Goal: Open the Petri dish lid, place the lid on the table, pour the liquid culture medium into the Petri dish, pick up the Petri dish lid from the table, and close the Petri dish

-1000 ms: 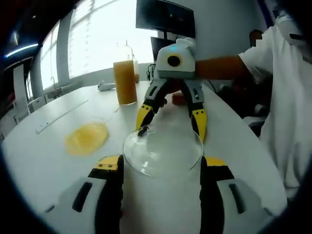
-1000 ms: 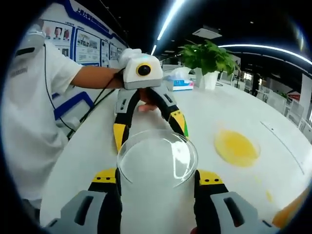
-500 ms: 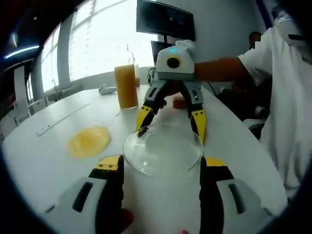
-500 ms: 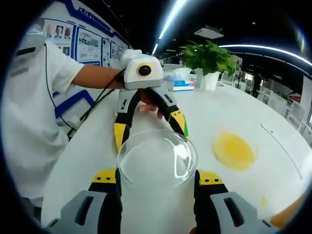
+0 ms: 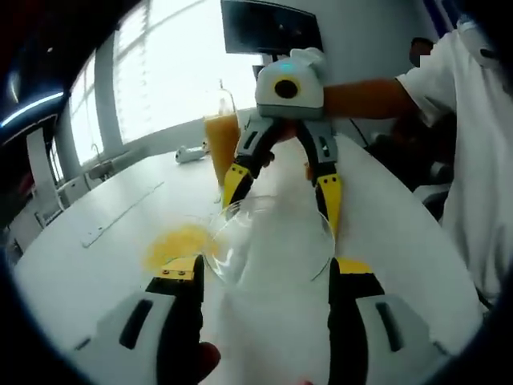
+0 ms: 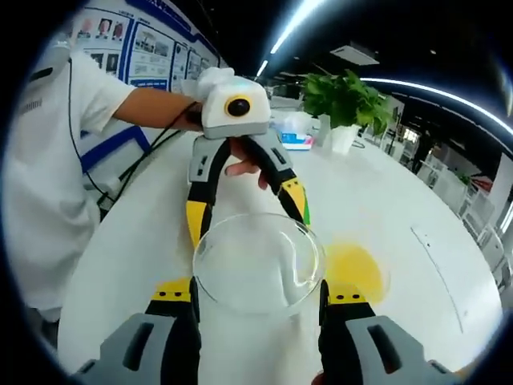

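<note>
A clear round Petri dish lid (image 5: pixel 268 241) hangs above the white table (image 5: pixel 401 233), held from two sides. My left gripper (image 5: pixel 266 269) is shut on its near edge, and my right gripper (image 5: pixel 280 192) faces it with its yellow fingertips on the far edge. In the right gripper view the lid (image 6: pixel 256 261) sits between my right gripper's (image 6: pixel 256 290) jaws, with the left gripper (image 6: pixel 244 212) opposite. The Petri dish (image 5: pixel 178 245) with yellow medium lies on the table just left of the lid, and shows at the lid's right (image 6: pixel 357 271) in the right gripper view. A flask of orange liquid (image 5: pixel 223 140) stands behind.
A person in a white shirt (image 5: pixel 473 152) stands at the table's right edge. A dark monitor (image 5: pixel 271 28) is at the back. A long pale strip (image 5: pixel 120 212) lies to the left. A potted plant (image 6: pixel 345 96) and a blue box (image 6: pixel 298 141) stand at the far end.
Both grippers have carried the lid toward the dish of yellow medium, which now lies right beside the lid and partly behind it. Both stay shut on the lid.
</note>
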The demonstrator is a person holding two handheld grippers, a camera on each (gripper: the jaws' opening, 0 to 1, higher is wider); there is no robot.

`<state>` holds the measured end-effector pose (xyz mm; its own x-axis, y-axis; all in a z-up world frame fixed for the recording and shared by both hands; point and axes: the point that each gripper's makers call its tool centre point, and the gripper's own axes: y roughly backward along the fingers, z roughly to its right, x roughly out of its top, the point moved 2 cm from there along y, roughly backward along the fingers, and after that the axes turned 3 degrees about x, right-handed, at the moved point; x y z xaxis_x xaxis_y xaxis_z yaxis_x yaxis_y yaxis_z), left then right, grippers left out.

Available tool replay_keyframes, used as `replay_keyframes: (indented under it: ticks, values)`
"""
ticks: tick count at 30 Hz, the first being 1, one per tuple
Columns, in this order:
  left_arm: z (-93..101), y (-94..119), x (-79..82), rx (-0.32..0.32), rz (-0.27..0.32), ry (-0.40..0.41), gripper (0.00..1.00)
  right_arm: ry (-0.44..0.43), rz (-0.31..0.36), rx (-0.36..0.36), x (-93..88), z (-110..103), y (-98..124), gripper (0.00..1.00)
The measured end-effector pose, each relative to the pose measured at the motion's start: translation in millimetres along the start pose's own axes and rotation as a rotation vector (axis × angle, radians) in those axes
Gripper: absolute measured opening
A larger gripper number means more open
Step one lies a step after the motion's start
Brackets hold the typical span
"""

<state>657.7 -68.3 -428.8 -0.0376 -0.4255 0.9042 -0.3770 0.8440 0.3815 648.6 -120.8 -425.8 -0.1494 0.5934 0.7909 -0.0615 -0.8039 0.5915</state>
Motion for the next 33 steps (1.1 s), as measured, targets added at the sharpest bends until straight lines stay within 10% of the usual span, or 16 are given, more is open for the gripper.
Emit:
replay_keyframes:
  ticks: [33]
  values:
    - [-81.2,-39.0,-10.7,0.05,-0.151,-0.125,0.54,0.076,-0.313,-0.08,-27.0,104.2,-16.2,0.54]
